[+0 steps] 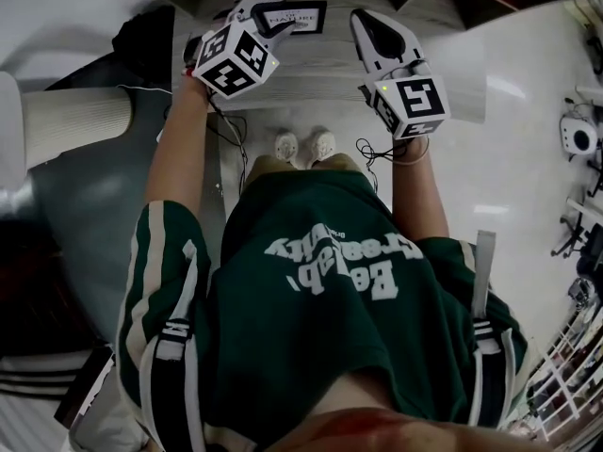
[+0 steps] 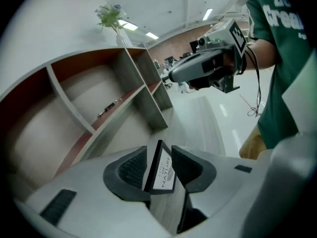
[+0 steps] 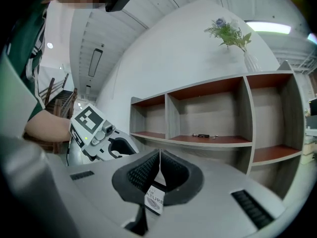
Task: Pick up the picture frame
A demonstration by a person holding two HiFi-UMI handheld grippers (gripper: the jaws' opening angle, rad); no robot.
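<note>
Head view, reading from the left: the left gripper [image 1: 276, 22] reaches over a grey wood-grain worktop [image 1: 311, 73], with its tips at the left end of the picture frame [image 1: 306, 17]. The frame has a black edge and a white printed sheet. Its long side runs left to right across the worktop, and its printed face is turned up towards us. Further right, clear of the frame, the right gripper [image 1: 366, 24] hovers over the same worktop. Just below the worktop's near edge we see a pair of pale shoes [image 1: 303, 146], and at the far right a glossy white floor [image 1: 528, 121].

In the left gripper view the jaws stand wide apart and the frame rises between them, nearly edge-on, its lettering running up the picture. One pad [image 2: 131, 168] shows a sliver of worktop between itself and the frame. The other sits close to the printed face, and we cannot tell whether it touches. Behind, a shelf unit [image 2: 99, 98] with grey dividers and red-brown backs curves away, a vase [image 2: 113, 21] of greenery on top.

In the right gripper view the jaws meet at their tips and grip nothing. Through the gap below them we see part of the frame's white sheet. A small dark object [image 3: 200, 135] lies on one shelf.
</note>
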